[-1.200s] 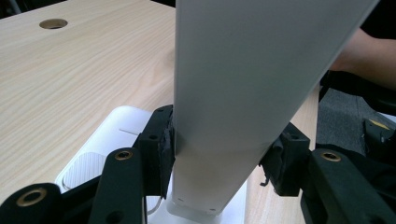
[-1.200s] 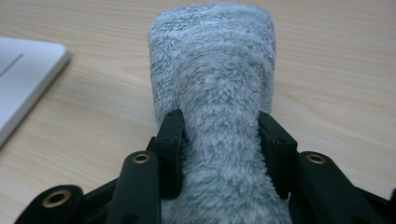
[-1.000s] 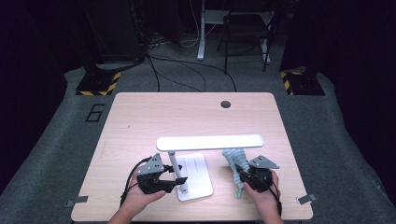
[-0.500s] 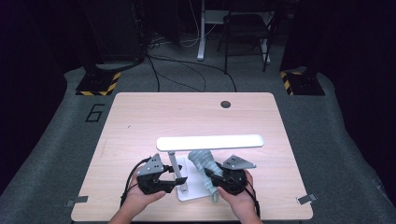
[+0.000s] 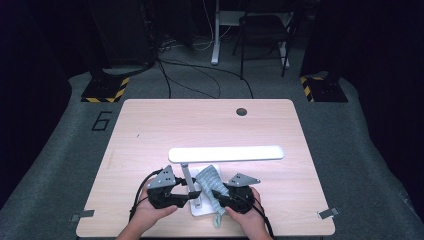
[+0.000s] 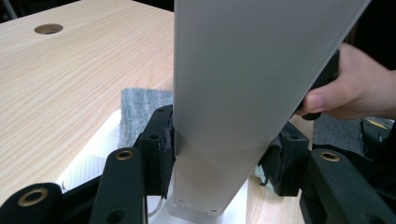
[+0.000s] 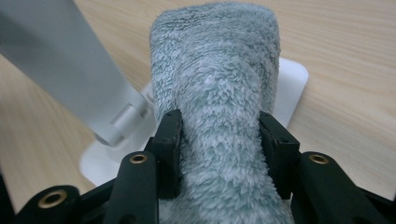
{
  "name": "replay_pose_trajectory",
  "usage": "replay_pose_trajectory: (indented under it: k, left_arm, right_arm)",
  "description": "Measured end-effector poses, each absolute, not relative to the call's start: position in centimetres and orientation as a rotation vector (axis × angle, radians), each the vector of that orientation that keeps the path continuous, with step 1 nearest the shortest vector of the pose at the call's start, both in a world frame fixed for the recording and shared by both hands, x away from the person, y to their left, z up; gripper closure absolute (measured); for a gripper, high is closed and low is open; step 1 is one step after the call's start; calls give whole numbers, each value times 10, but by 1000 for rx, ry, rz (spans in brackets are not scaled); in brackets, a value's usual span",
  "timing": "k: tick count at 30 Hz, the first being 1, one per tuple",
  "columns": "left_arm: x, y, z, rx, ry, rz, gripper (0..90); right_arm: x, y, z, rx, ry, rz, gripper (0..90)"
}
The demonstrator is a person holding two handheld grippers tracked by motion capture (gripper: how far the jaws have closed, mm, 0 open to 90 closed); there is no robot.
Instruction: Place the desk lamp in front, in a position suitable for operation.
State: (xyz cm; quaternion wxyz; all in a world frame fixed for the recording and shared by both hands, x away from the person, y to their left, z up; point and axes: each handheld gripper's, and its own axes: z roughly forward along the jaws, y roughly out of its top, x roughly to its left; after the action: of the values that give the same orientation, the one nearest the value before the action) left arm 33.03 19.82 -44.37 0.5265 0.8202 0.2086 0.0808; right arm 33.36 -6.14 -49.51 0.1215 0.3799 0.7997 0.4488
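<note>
A white desk lamp stands at the table's front middle, with a long head bar (image 5: 226,153), a slanted stem (image 5: 187,175) and a flat base (image 5: 202,206). My left gripper (image 5: 189,192) is shut on the stem low down. In the left gripper view both pads press the stem (image 6: 233,93) from either side, around my left gripper (image 6: 219,154). My right gripper (image 5: 216,192) is shut on a fluffy grey-green cloth (image 5: 210,181) that lies over the base. In the right gripper view the cloth (image 7: 219,84) bulges between the jaws of my right gripper (image 7: 219,140), beside the stem (image 7: 70,70).
The wooden table (image 5: 150,130) has a round cable hole (image 5: 242,111) at the back. Beyond it on the grey floor are cables, a chair (image 5: 262,30) and stands with yellow-black stripes (image 5: 106,90). A hand (image 6: 355,93) grips the right gripper close behind the lamp.
My right gripper carried the cloth leftward from the right of the lamp onto its base. My left gripper kept its hold on the stem.
</note>
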Motion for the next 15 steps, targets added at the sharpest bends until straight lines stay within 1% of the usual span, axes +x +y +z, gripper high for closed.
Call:
replay_pose_trajectory:
  k: [4,9,13,15]
  left_arm:
    - [330,198,-444,1964,484,187,511]
    - [331,199,-444,1965,467,172,510]
    - [331,199,-445,1960,474,164,508]
    - [332,199,-445,1958,480,153,501]
  right_arm:
    - [333,-63,-506,1090,2319,1245,480]
    - [333,-68,-509,1090,2294,1265,389]
    - [328,-70,-501,1047,2243,1266,344]
    - [324,-71,-495,1011,2201,1284,341]
